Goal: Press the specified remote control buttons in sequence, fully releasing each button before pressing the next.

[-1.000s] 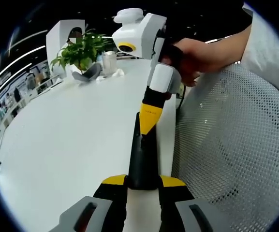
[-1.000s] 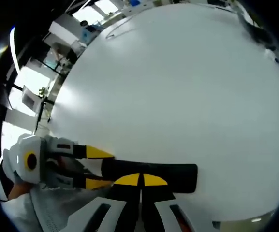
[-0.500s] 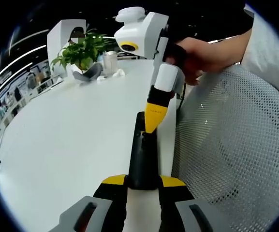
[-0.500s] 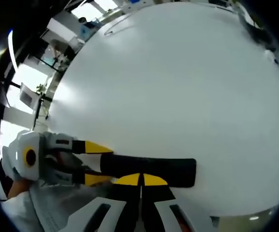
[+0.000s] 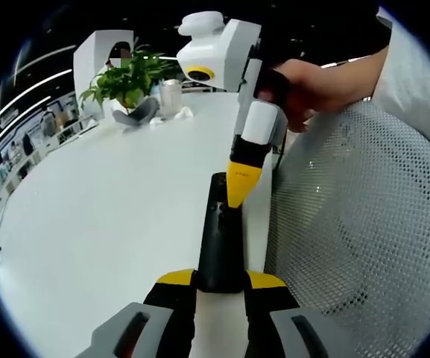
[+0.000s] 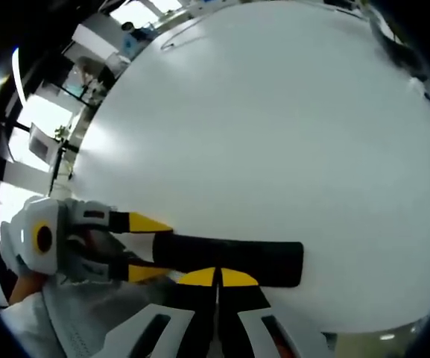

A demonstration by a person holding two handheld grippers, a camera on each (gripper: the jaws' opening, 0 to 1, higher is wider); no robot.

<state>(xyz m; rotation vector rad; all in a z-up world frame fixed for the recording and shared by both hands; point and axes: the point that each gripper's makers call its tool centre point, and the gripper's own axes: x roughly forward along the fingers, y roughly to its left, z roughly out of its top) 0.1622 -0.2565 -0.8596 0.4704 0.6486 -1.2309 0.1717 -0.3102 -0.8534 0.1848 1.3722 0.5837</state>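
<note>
The black remote control point(image 5: 218, 242) is seen lying on the white table point(image 5: 103, 216), clamped at its near end between the 2 yellow tips of the left gripper point(image 5: 220, 280). The right gripper point(image 5: 241, 195) is held by a hand point(image 5: 304, 83) at 1 o'clock, its 2 tips pressed together and touching the remote's top face. A potted plant point(image 5: 125, 78) stands at 11 o'clock.

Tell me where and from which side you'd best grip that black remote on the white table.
Probably at its near end, across the narrow width, as the left gripper does now. The remote is a long slim bar lying flat on the table, and this leaves its top open to the right gripper.
</note>
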